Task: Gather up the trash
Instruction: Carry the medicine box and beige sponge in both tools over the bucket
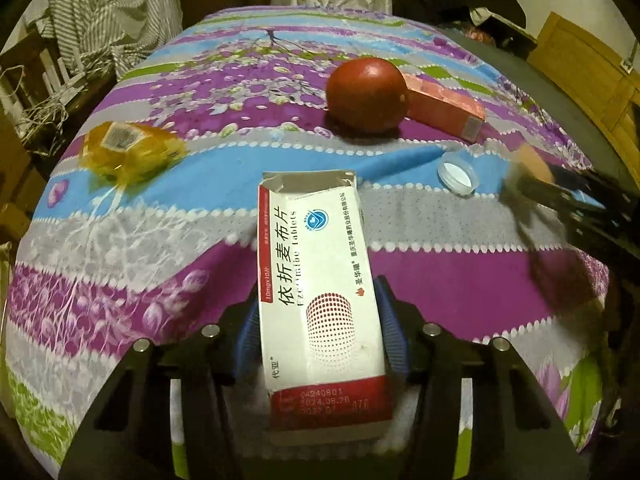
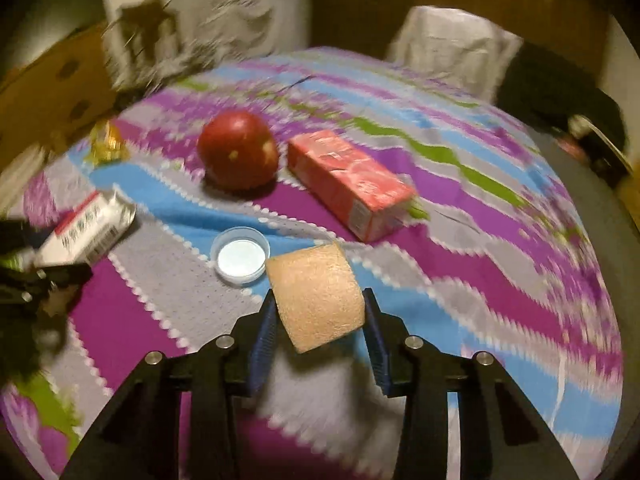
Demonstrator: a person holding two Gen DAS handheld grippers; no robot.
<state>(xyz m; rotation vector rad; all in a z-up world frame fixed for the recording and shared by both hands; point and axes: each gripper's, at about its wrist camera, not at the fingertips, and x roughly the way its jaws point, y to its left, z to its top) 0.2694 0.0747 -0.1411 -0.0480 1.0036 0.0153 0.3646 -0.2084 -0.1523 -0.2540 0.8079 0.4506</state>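
Striped floral cloth (image 1: 160,216), purple, blue, grey and green, covers the table; room behind is dim, with crumpled white fabric at the far edge. Left gripper (image 1: 318,344) clamps a white-and-red cardboard tablet box (image 1: 316,280), far flap torn open, printed "依折麦布片 / Ezetimibe Tablets", lot digits on the red end partly legible. Right gripper (image 2: 318,326) pinches a tan, fibrous roll (image 2: 316,296), rough-textured; what it is made of is unclear. On the cloth: round red apple (image 2: 238,154), pink carton (image 2: 348,184) with blurred print, translucent bottle cap (image 2: 240,256), and at far left a crinkled yellow wrapper (image 1: 130,150) with a barcode label. Right wrist view is motion-smeared.
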